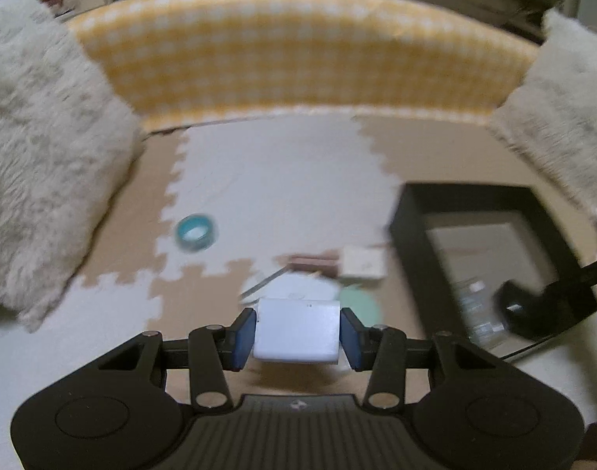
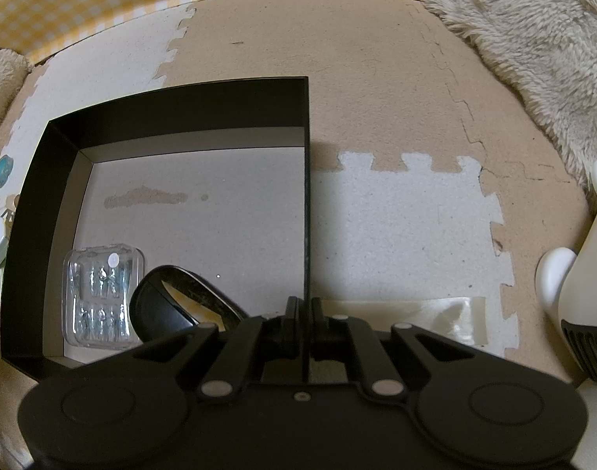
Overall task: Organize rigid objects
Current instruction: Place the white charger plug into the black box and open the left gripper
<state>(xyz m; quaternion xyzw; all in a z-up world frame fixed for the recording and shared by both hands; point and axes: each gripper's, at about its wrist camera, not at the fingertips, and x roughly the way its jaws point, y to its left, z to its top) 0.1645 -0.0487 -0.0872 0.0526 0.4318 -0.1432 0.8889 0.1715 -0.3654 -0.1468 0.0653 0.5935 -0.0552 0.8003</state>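
Observation:
My left gripper (image 1: 298, 329) is shut on a white rectangular block (image 1: 298, 333), with its blue pads (image 1: 245, 333) pressed on both sides, lifted over the foam mat. On the mat beyond it lie a teal tape roll (image 1: 196, 232), a white square piece (image 1: 363, 262), a brownish flat item (image 1: 312, 264), a mint disc (image 1: 363, 307) and a white round object (image 1: 298, 288). My right gripper (image 2: 304, 309) is shut on the right wall of the black box (image 2: 308, 196). Inside the box lie a clear plastic case (image 2: 102, 297) and a black rounded object (image 2: 169, 305).
Fluffy beige cushions (image 1: 44, 149) (image 2: 533, 39) flank the mat. A yellow checked panel (image 1: 298, 51) closes the far side. A white device (image 2: 588, 274) stands at the right, and a patch of clear tape (image 2: 435, 321) lies on the mat beside the box.

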